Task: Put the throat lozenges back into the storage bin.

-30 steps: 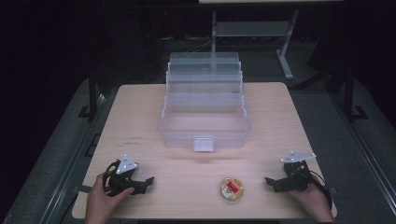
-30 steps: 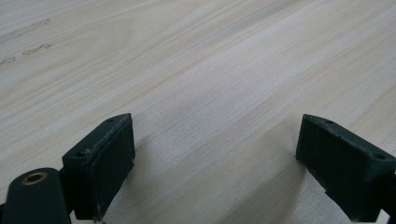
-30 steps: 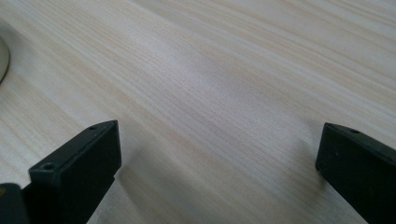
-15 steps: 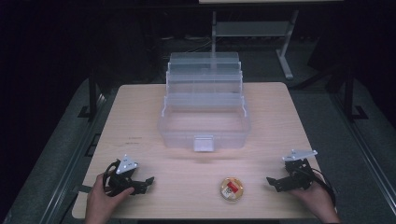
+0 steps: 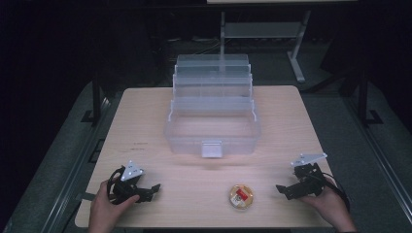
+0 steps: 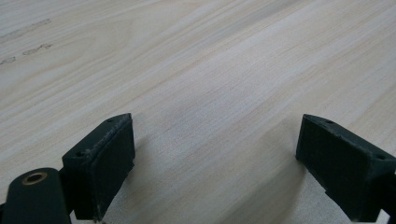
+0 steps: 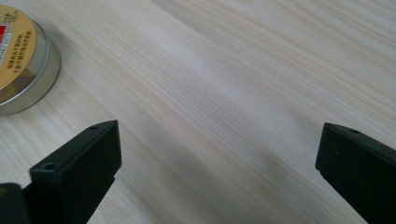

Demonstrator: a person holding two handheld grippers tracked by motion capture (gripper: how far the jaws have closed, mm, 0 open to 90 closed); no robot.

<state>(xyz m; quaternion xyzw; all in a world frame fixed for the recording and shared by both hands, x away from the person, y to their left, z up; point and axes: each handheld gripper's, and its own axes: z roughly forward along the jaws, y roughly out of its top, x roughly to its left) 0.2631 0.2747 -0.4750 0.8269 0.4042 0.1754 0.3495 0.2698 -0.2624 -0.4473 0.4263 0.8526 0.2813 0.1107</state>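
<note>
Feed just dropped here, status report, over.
Left gripper and right gripper open, empty. Round tin on table between them, untouched. Path clear.

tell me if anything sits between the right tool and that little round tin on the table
Nothing visible does. In the high view, bare wood lies between the right tool and the round tin. In the right gripper view the tin sits off to the upper left, with the open jaws pointing past it at bare table.
</note>
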